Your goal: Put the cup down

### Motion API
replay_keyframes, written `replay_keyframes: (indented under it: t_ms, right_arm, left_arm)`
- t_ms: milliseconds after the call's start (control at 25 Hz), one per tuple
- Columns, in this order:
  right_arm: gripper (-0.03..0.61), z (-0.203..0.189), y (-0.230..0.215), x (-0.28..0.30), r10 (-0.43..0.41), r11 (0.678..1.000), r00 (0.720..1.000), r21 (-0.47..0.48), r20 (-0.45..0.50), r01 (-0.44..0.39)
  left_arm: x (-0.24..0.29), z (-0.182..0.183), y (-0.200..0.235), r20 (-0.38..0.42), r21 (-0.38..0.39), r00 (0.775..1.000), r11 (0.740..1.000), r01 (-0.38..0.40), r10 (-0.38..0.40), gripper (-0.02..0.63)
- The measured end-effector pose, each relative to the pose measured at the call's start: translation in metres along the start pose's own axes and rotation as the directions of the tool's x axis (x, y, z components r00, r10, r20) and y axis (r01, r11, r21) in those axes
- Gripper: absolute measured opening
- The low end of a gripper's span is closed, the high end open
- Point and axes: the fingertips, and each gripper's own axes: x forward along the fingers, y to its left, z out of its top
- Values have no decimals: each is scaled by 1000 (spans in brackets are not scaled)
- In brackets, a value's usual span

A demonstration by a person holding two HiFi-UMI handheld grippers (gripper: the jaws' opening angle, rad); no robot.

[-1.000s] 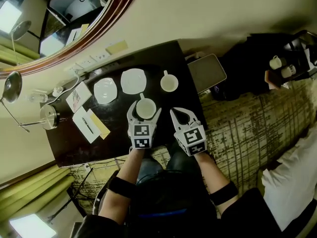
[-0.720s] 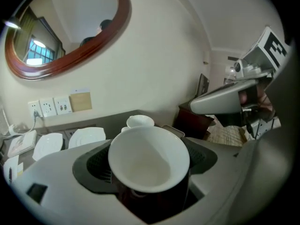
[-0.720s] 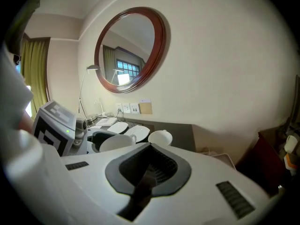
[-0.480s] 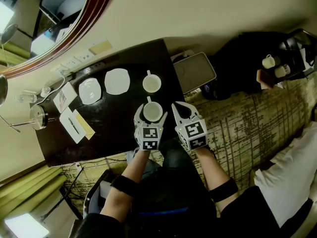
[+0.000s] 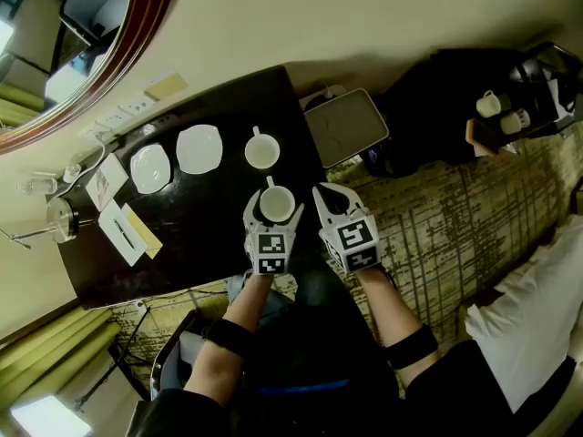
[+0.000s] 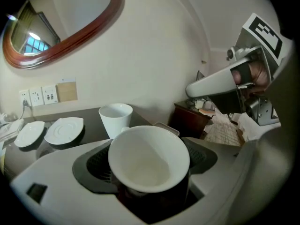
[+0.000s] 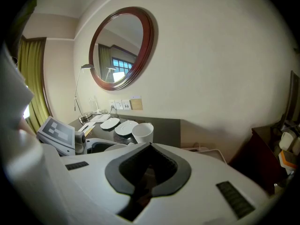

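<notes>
Since 1 second ago, the cup [image 5: 277, 204] has been carried rightward along the worktop [image 5: 182, 235]. It was then left of the 2nd cup [image 5: 262, 150] and is now just in front of it, slightly to its right. The right tongs [image 5: 324, 195] have been shifted the same way alongside.

The cup is pinched by the left tongs [image 5: 273, 211], 1 pad on each side of its wall, with its mouth up and its handle pointed away from the tongs toward the 2nd cup. The 2 cups are kept apart. Whether the held cup's base touches the worktop cannot be told.

The right tongs are pressed together with nothing between them. They are held just right of the left tongs, at the worktop's right edge.

Beyond the left tongs and to their left, 2 plates [image 5: 199, 147] are laid side by side, and a round mirror [image 7: 123, 48] is hung on the wall past them.
</notes>
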Motion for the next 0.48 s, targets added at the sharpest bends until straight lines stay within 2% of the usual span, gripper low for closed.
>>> replay_keyframes:
  t_ms: [480]
  right_arm:
    - [6,4,0,-2,8,1000,1000,-11,-18,-8]
  left_arm:
    - [-2,-6,0,10,-39,1000,999,-22,22,432]
